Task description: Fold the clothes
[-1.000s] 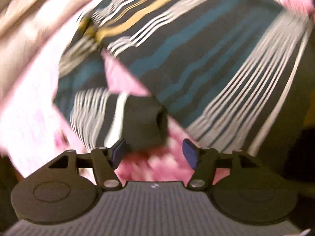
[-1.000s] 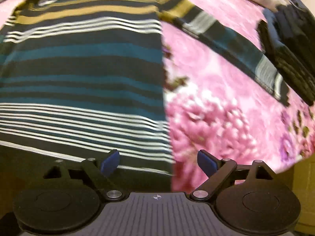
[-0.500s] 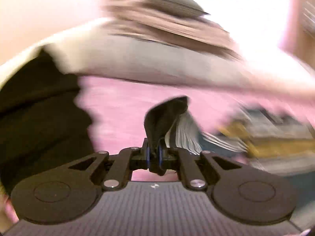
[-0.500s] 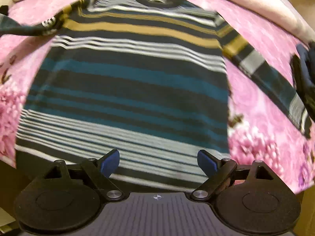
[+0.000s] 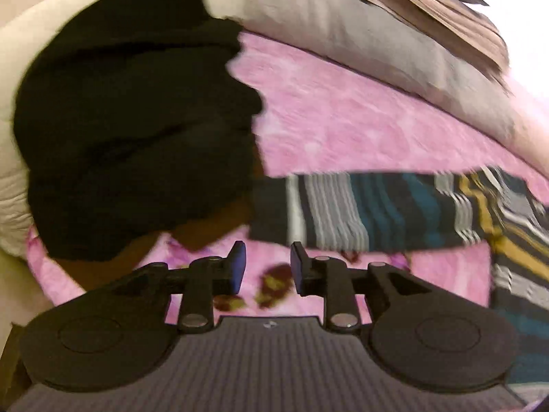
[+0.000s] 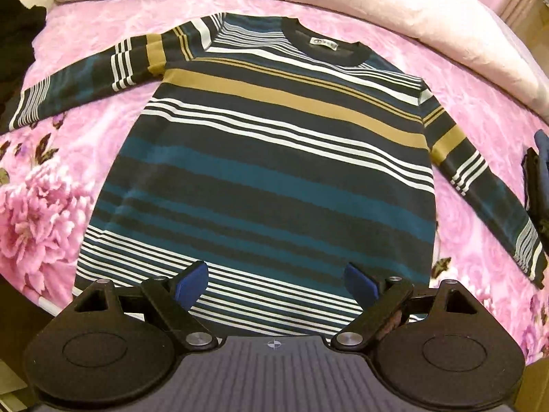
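A striped sweater [image 6: 267, 158], dark with teal, mustard and white bands, lies flat and face up on the pink floral bedspread [image 6: 41, 206], both sleeves spread outward. My right gripper [image 6: 276, 283] is open and empty, hovering over the sweater's hem. In the left wrist view the sweater's left sleeve [image 5: 360, 216] lies stretched out on the bedspread [image 5: 343, 120]. My left gripper [image 5: 267, 267] is partly open and empty, just short of the sleeve's cuff end.
A pile of black clothing [image 5: 130, 120] sits left of the sleeve cuff; it also shows at the left edge of the right wrist view [image 6: 17, 51]. Grey and beige pillows [image 5: 377, 41] line the bed's head. A dark folded stack [image 6: 538, 178] lies by the right sleeve.
My left gripper, shut on the left sleeve cuff half a second ago, has let it go and the sleeve now lies stretched out. My right gripper has drawn back to the hem's middle.
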